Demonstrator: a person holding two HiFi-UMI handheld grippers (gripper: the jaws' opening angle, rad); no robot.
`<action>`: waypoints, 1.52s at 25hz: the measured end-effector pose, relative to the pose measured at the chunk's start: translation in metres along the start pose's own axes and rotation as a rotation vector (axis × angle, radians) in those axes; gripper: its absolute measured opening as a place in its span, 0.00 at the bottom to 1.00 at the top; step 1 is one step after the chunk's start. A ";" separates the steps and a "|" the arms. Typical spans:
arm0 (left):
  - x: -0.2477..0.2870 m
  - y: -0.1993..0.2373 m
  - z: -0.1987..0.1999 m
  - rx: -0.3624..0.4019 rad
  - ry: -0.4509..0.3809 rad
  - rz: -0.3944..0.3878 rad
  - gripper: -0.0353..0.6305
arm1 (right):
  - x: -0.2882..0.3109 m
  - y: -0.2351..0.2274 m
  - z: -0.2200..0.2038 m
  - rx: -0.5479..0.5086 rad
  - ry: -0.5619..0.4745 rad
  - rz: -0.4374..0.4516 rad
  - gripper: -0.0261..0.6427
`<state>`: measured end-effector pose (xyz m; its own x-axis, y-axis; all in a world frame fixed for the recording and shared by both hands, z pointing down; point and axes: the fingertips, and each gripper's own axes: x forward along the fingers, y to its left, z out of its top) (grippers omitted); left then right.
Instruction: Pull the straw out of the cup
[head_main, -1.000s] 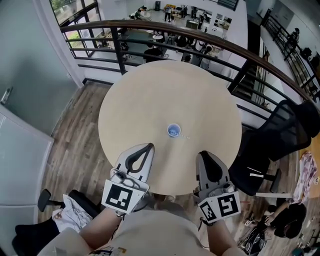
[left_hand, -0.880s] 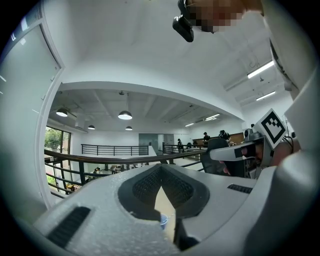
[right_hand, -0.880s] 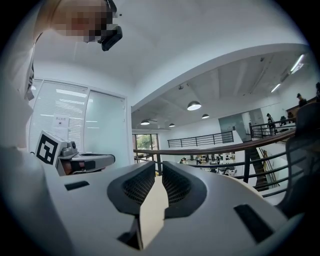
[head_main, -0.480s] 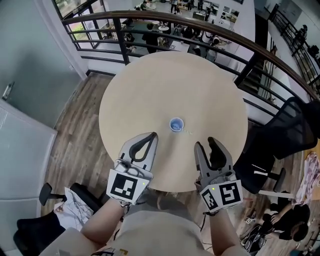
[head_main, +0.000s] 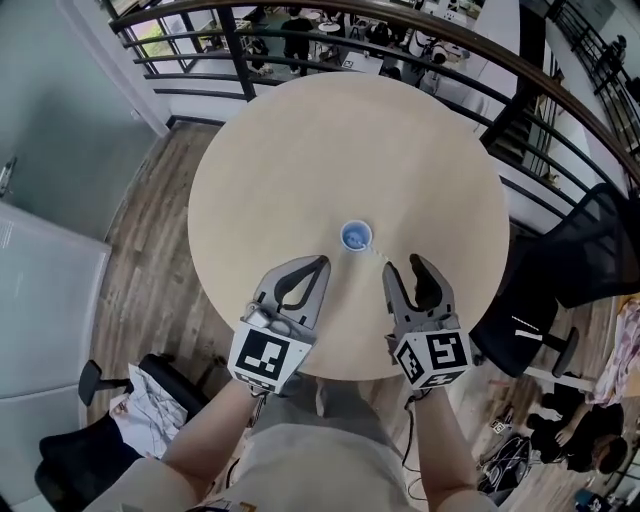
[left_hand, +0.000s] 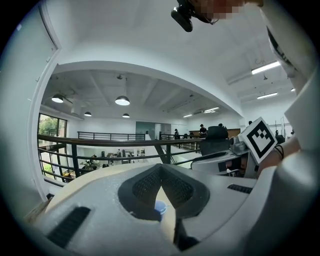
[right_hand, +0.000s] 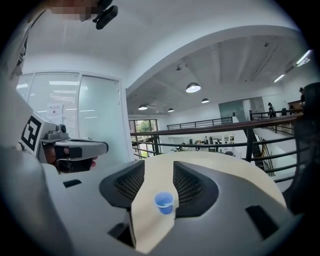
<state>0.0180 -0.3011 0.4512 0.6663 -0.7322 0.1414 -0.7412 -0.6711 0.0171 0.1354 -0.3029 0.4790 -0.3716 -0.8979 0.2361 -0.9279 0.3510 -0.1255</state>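
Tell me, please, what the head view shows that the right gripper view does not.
Only the head view: the wooden floor around the round table, which is seen whole from above. Only the right gripper view: the ceiling lamps overhead. Both: the blue cup on the table, the black railing, the left gripper, and the right gripper, whose jaws have just been opening and stand apart, empty, with the cup ahead of them.
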 end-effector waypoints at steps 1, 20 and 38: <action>0.005 0.002 -0.007 0.000 0.007 -0.004 0.07 | 0.005 -0.003 -0.008 0.012 0.008 0.002 0.29; 0.071 0.010 -0.116 -0.082 0.168 -0.020 0.07 | 0.077 -0.043 -0.132 0.128 0.165 0.006 0.29; 0.063 0.018 -0.090 -0.066 0.134 -0.007 0.07 | 0.075 -0.040 -0.077 0.119 0.061 -0.010 0.09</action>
<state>0.0387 -0.3488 0.5491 0.6576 -0.7025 0.2721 -0.7434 -0.6637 0.0831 0.1423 -0.3634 0.5762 -0.3670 -0.8821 0.2953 -0.9228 0.3051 -0.2354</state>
